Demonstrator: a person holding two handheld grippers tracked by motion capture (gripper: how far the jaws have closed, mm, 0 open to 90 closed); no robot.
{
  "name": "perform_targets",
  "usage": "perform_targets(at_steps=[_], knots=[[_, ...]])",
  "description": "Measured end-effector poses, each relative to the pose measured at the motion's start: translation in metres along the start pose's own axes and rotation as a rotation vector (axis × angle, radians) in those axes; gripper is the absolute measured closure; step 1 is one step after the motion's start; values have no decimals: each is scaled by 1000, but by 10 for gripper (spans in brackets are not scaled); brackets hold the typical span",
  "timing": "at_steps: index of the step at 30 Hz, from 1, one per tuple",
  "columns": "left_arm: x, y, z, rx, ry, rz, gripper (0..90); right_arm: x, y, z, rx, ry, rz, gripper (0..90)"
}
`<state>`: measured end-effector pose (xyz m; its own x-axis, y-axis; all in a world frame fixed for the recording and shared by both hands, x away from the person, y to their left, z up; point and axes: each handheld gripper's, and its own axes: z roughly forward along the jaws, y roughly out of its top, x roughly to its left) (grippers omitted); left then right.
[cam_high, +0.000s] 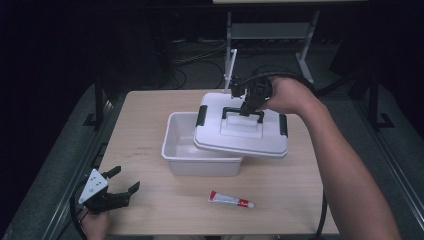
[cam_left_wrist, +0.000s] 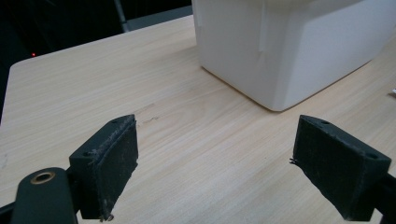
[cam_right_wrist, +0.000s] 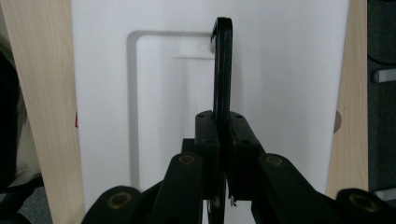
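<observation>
- Surface (cam_high: 150, 200): light wood, carries everything you're working with; dark floor and a white frame sit behind it.
- Box (cam_high: 185, 150): white plastic bin, open at its left part, sits about mid-surface. In the left claw view its wall (cam_left_wrist: 280, 51) stands just ahead of the jaws, to the right.
- Lid (cam_high: 240, 135): white with black side latches, tilted, its low edge over the box's right half and overhanging the box's near wall, the rest reaching out past the box to the right. Can't tell if it touches the rim. In the right claw view the lid (cam_right_wrist: 140, 93) lies right under the jaws.
- Your right arm comes in from the lower right, reaching across to the lid.
- Right claw (cam_high: 248, 107): jaws together, clamped on the lid's black handle (cam_high: 243, 114). The right claw view shows that handle (cam_right_wrist: 222, 70) edge-on, pinched between the pads.
- Left claw (cam_high: 124, 181): resting low at the near left corner of the surface, well apart from the box, your hand behind it. Jaws wide apart, bare wood between the pads (cam_left_wrist: 114, 172), holding no object.
- Tube (cam_high: 231, 199): small, white and red, lies flat on the surface near the front edge, in front of the box, touching neither claw.
</observation>
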<state>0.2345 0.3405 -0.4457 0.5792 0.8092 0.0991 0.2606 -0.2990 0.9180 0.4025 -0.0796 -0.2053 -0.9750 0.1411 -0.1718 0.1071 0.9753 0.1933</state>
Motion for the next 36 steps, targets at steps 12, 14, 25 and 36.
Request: perform_targets(at_steps=[12, 14, 25, 36], knots=[[0, 0, 0, 1, 3, 2, 135, 1, -32, -1, 5, -5, 53, 842], [0, 0, 0, 1, 1, 0, 135, 1, -37, -2, 3, -4, 64, 842], [-1, 0, 0, 3, 2, 4, 135, 2, -62, -2, 6, -9, 92, 842], [-1, 0, 1, 5, 3, 9, 135, 4, -79, -4, 9, -11, 129, 842]])
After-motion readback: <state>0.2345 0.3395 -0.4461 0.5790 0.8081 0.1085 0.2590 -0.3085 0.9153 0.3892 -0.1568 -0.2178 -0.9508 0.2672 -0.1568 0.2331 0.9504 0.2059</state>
